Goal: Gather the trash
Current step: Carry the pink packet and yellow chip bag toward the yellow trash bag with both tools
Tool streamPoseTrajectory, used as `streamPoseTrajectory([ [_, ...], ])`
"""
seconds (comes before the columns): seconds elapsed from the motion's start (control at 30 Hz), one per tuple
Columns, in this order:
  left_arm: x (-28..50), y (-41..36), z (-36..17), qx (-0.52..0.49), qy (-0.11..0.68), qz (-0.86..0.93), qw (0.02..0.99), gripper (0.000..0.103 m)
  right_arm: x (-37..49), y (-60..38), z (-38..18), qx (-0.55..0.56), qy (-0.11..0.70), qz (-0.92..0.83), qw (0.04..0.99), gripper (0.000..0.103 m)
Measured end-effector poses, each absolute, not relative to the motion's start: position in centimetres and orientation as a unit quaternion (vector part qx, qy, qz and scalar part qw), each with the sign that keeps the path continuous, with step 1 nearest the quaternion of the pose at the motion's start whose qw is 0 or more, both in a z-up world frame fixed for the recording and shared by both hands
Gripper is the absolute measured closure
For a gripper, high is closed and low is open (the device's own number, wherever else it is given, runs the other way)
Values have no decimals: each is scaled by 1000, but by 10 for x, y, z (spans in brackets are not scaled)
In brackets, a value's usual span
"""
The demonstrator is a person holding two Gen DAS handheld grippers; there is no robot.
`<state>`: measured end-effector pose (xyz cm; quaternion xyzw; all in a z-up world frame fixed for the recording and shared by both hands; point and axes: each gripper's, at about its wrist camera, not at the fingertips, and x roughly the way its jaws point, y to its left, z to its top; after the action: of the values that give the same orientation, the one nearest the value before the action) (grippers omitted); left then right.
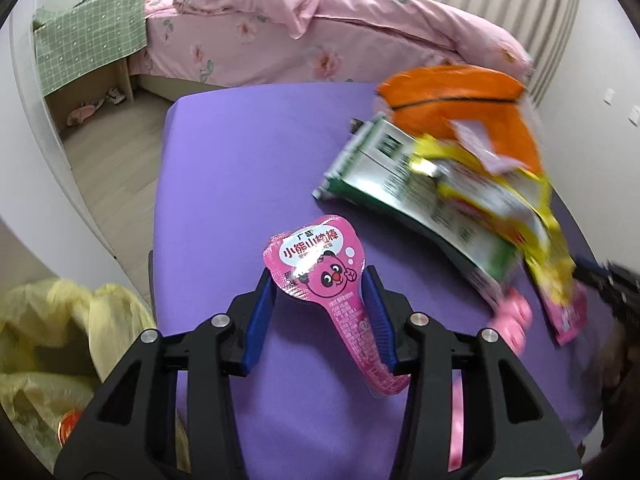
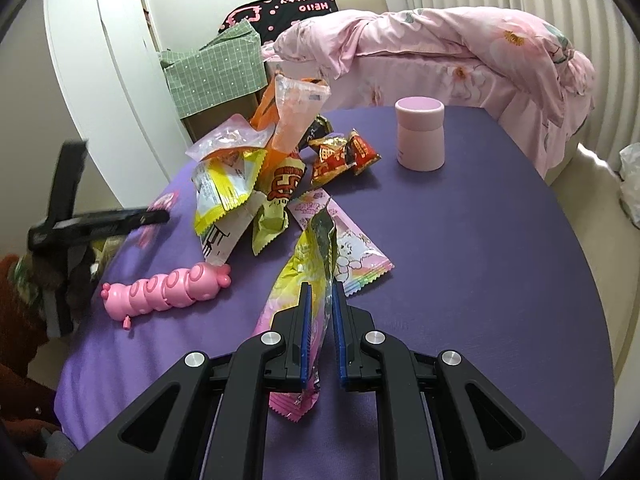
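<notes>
Your left gripper had the pink spoon-shaped snack packet with a cartoon bear face between its blue pads, wide head sticking out past the fingertips, narrow tail running back toward the right jaw; both pads looked to be touching its edges, so call it gripped. It sat above the purple tablecloth, with a crumpled yellow plastic bag low at the left edge. Your right gripper was clamped nearly closed on a crinkled pink-and-yellow foil wrapper, which stood up between the jaws, its zigzag bottom edge hanging below. Rest of the trash lay heaped on the cloth beyond: yellow-edged chip bag, orange packet, red-and-gold small wrappers, flat pink unicorn wrapper. A pink plastic segmented caterpillar toy lay left of the pile, and a pink cylindrical cup stood upright, well apart from it.
</notes>
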<state>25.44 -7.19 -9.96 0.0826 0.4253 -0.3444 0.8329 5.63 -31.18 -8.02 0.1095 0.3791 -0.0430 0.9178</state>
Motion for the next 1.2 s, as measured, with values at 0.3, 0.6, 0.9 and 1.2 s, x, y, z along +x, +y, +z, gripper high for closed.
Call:
streamPoseTrajectory([
  [0.3,212,-57,-69,83,371,-358,853,61,59,-307,-68,106,368,-41,923,92],
  [0.6,196,-49,-61,64,369,-363,853,61,66,-324,-83,162,395,-20,904,46],
  [0.9,197,-37,-70,41,391,-343,853,61,83,-300,-100,98,435,-18,895,75],
  [1.2,189,-17,-56,24,378,-331,864,61,72,-260,-60,26,389,16,921,98],
])
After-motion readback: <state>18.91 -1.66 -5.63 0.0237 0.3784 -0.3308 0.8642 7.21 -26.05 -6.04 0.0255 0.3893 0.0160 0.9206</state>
